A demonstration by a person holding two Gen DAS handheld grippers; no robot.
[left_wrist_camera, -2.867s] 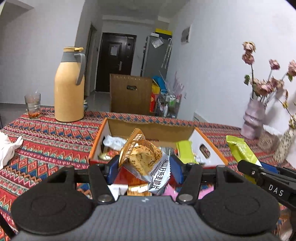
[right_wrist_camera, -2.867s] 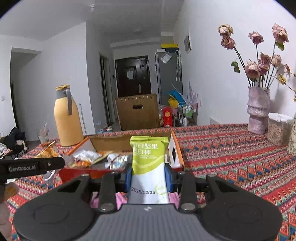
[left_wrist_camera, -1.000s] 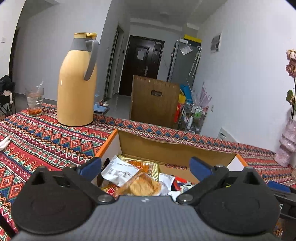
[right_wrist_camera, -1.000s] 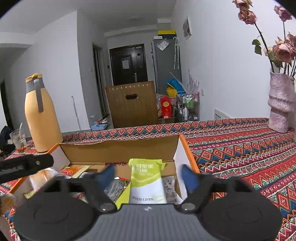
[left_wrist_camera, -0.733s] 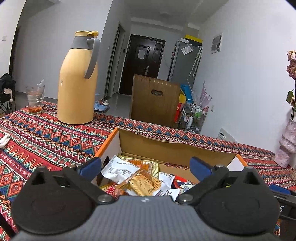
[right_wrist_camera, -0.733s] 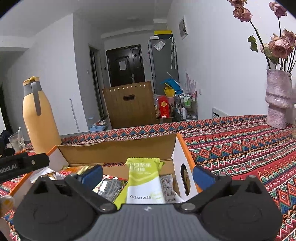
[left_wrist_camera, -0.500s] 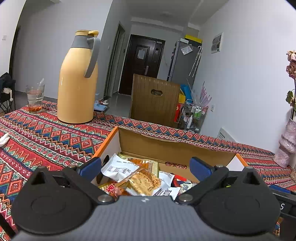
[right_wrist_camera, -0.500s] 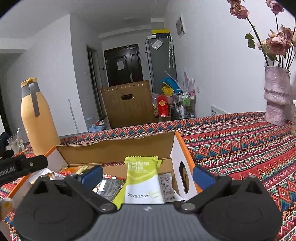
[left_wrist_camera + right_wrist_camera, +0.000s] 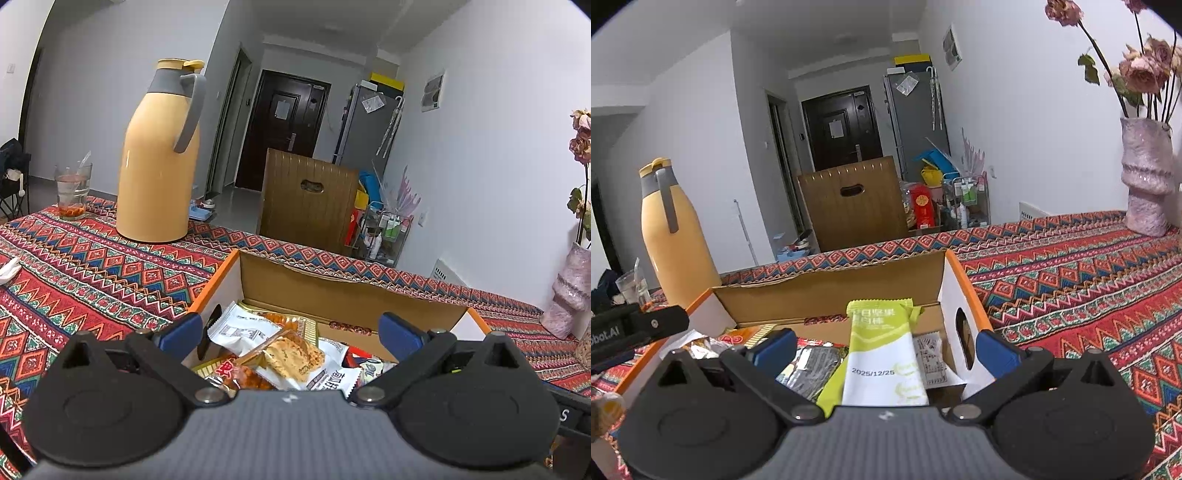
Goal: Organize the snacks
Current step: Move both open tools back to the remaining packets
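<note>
An orange-rimmed cardboard box [image 9: 332, 284] holds several snack packets. In the left wrist view my left gripper [image 9: 291, 334] is open above the box's left part, over a clear-wrapped biscuit packet [image 9: 291, 358] lying loose among other packets. In the right wrist view my right gripper [image 9: 886, 347] is open above the box [image 9: 831, 291], over a green and white nut bar [image 9: 882, 354] that lies in the box's right part. Neither gripper holds anything.
A yellow thermos [image 9: 159, 155] and a glass [image 9: 72, 192] stand on the patterned tablecloth [image 9: 92, 273] at the left. A pink vase with dried roses [image 9: 1145, 177] stands at the far right. A brown chair back [image 9: 310, 206] is behind the table.
Both grippers held a snack 2.9 s ago, then opened and let them into the box. Over the last second both stay open and draw back slightly; the biscuit packet settles.
</note>
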